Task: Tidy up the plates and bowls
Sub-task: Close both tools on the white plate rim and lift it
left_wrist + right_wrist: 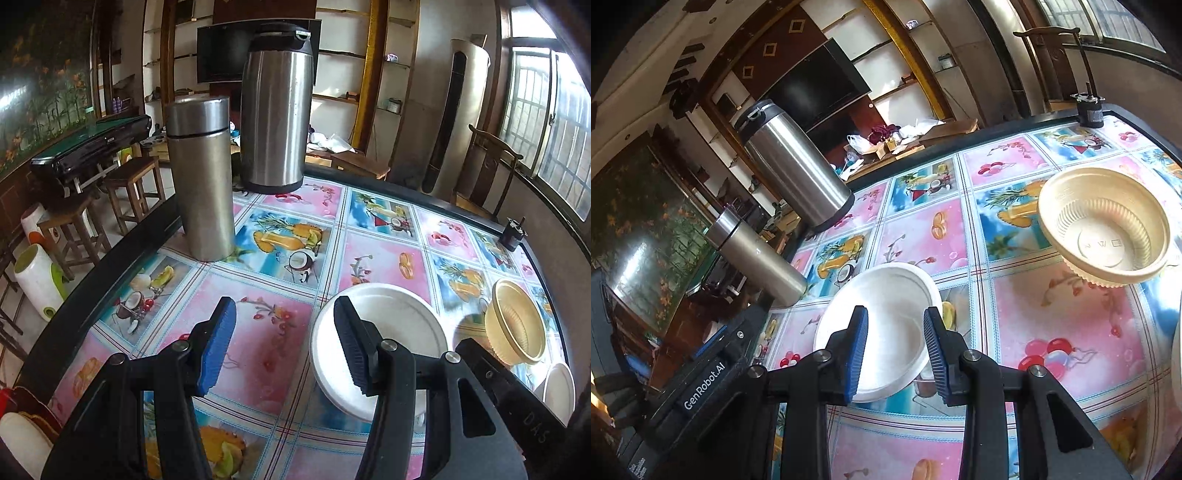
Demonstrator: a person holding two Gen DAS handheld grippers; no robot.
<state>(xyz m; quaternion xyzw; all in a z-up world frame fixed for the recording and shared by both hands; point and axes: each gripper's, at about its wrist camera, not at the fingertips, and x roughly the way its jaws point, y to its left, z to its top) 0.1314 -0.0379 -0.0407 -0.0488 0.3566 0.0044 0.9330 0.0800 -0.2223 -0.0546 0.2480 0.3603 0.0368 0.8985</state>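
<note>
Left wrist view: bright fruit-picture table (pixel 384 258), shelves, a window and stools behind.
Left gripper (pixel 284 343) spread wide over the cloth, right gripper (pixel 895 347) wide above the white plate (pixel 886 314); tan bowl (pixel 1104 225) well apart, beside two steel flasks (pixel 275 110).

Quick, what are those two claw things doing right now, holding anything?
Left gripper: open, holding nothing, over the tablecloth beside the white plate.
Right gripper: open, holding nothing, fingers in front of the white plate.
</note>
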